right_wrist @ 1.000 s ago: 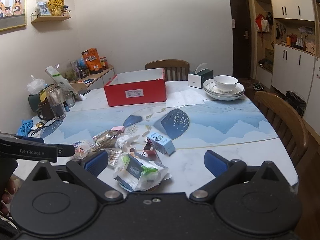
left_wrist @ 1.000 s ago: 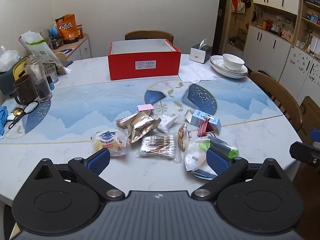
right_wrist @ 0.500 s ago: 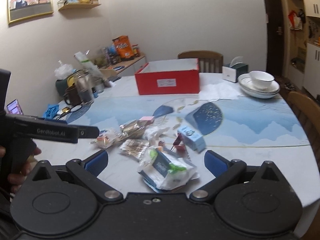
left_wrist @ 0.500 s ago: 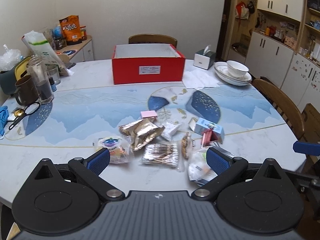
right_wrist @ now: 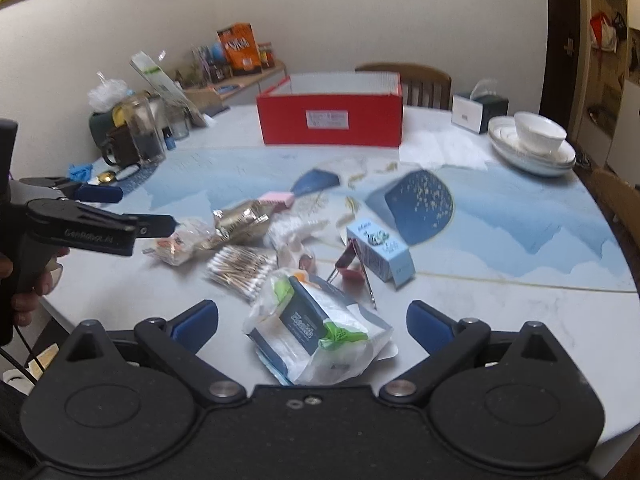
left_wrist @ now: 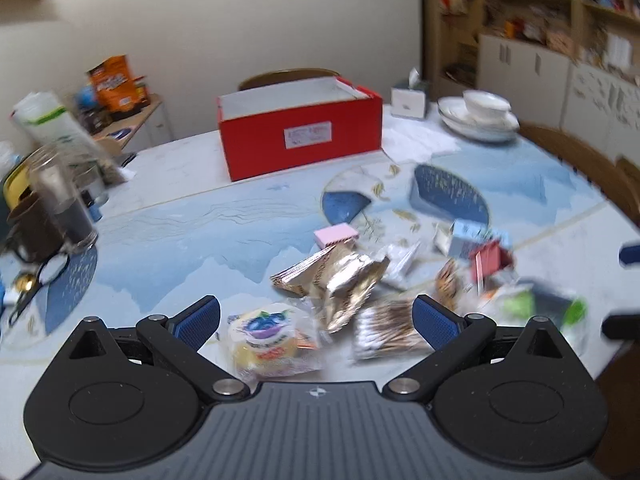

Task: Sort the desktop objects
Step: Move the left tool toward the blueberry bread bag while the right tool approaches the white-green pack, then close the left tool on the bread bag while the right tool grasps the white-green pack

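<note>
A pile of small items lies near the table's front edge: a wrapped blueberry bun (left_wrist: pixel 266 342), gold foil packets (left_wrist: pixel 340 276), a bag of cotton swabs (left_wrist: pixel 386 330), a pink pad (left_wrist: pixel 336 236), a light blue carton (right_wrist: pixel 380 250) and a white and navy tissue pack (right_wrist: pixel 320 332). An open red box (left_wrist: pixel 300 132) stands at the back of the table. My left gripper (left_wrist: pixel 316 318) is open and empty, just above the bun and swabs. My right gripper (right_wrist: pixel 312 320) is open and empty, over the tissue pack. The left gripper also shows in the right wrist view (right_wrist: pixel 132 220).
A glass jar (left_wrist: pixel 60 204), a brown mug and snack bags crowd the left side. Stacked white bowls and plates (right_wrist: pixel 534 142) and a tissue box (right_wrist: pixel 478 110) sit at the back right. Wooden chairs stand behind the box and on the right.
Both grippers have moved forward and lower toward the pile. The left wrist view has swung left, with motion blur. Nothing on the table has moved.
</note>
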### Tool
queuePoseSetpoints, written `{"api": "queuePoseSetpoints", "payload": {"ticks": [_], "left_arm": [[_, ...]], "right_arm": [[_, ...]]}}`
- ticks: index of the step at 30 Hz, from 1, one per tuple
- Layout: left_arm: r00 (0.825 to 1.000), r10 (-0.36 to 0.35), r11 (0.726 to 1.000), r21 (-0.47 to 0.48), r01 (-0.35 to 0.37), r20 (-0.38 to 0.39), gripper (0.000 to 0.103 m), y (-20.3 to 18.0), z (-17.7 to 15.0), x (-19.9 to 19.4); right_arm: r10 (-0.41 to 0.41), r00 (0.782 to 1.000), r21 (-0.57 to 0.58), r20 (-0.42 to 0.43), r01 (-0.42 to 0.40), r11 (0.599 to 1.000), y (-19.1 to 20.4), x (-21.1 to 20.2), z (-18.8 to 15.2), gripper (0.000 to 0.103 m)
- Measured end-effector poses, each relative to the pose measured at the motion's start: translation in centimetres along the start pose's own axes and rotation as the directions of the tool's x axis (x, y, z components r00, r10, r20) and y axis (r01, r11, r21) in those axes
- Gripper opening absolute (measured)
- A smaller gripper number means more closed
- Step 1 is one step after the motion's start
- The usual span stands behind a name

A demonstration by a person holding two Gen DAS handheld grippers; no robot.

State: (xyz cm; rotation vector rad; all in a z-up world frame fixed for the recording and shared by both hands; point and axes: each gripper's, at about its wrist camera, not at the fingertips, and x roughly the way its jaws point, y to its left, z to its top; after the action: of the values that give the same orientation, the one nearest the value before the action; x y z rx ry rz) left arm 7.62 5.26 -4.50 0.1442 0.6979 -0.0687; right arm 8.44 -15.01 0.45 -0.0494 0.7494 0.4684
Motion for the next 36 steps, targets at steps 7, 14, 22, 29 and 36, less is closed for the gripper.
{"api": "queuePoseSetpoints", "payload": {"ticks": [7,14,22,29,36], "left_arm": [[0.998,-0.020,0.994,0.107,0.025,-0.051,0.103,1.8,-1.2,3.9],[0.988,-0.041,0.997,-0.064,0.032,-0.152,0.103,3.7,-0.8,6.4],[0.967,-0.026,0.988,-0.155,-0.013,-0.253,0.103,4.9,-1.3,8.7],[0.951,-0.088,0.970,-0.243,0.014,-0.296,0.102,5.8,-2.0,9.8],[0.951,-0.107,0.968,-0.248,0.033,-0.291,0.086,5.9,-2.0,9.7]], "right_arm": [[-0.031,0.998,-0.003,-0.061,0.031,1.000,0.6,3.1,0.2,0.099],[-0.072,0.993,0.033,-0.095,0.075,0.997,0.2,5.1,0.4,0.099],[-0.103,0.983,0.054,-0.151,0.113,0.992,-0.4,7.2,-0.2,0.095],[-0.089,0.979,0.074,-0.182,0.104,0.992,-0.8,8.0,-0.8,0.088],[-0.066,0.982,0.109,-0.178,0.087,0.990,-1.2,7.8,-0.8,0.077]]}}
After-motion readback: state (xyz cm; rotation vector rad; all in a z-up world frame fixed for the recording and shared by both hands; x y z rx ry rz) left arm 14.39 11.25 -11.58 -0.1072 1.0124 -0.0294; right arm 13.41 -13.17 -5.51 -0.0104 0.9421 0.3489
